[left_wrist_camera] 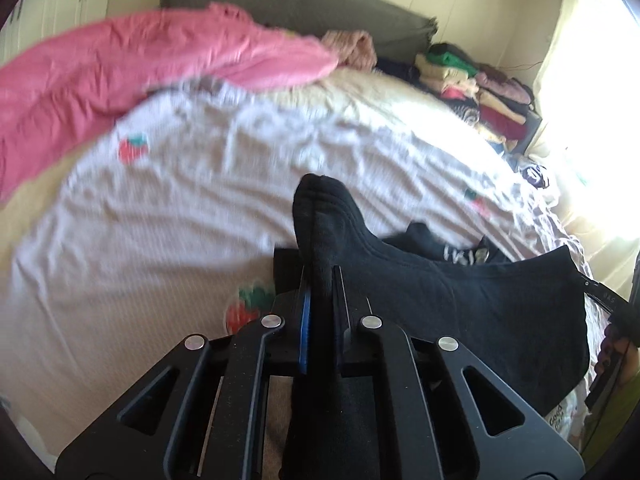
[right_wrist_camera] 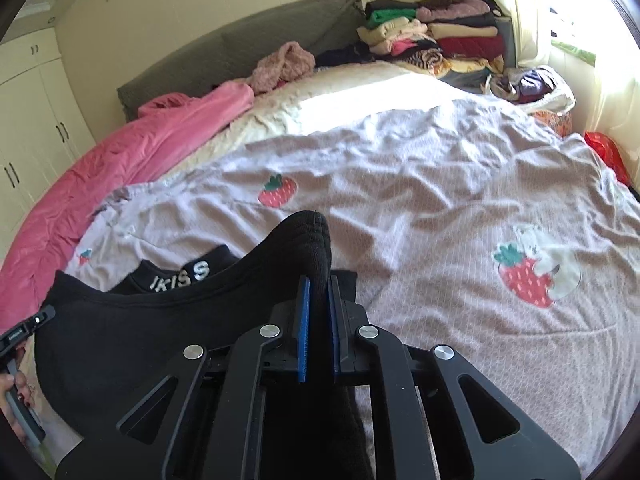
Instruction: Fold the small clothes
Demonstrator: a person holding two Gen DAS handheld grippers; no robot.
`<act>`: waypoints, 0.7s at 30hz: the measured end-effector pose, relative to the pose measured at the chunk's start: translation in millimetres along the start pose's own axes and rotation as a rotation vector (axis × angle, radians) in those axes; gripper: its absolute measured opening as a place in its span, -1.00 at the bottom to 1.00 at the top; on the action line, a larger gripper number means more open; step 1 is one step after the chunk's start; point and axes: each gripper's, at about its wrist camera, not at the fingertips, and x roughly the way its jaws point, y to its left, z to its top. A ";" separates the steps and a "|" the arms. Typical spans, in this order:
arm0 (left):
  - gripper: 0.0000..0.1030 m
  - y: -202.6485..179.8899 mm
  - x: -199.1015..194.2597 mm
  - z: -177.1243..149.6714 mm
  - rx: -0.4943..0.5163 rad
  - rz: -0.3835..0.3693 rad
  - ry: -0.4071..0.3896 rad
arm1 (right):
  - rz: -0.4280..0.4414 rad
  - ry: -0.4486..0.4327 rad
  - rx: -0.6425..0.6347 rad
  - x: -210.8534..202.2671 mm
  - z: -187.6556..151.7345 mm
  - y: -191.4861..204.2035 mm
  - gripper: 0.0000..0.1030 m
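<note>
plenty of open strawberry bedspread (right_wrist_camera: 420, 184) straight ahead of both grippers, nothing sitting on it. pink blanket (right_wrist_camera: 120, 168) crowds the left edge, folded clothes stack (right_wrist_camera: 440, 36) blocks the far right corner by the headboard (right_wrist_camera: 248, 44).

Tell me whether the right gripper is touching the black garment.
Touching. The right wrist view shows the right gripper with both blue pads clamped on a bunched edge of the black garment.
</note>
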 end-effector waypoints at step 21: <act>-0.61 16.5 35.4 -30.5 -0.001 0.131 0.138 | -0.160 0.101 -0.035 38.3 -18.0 -5.6 -0.42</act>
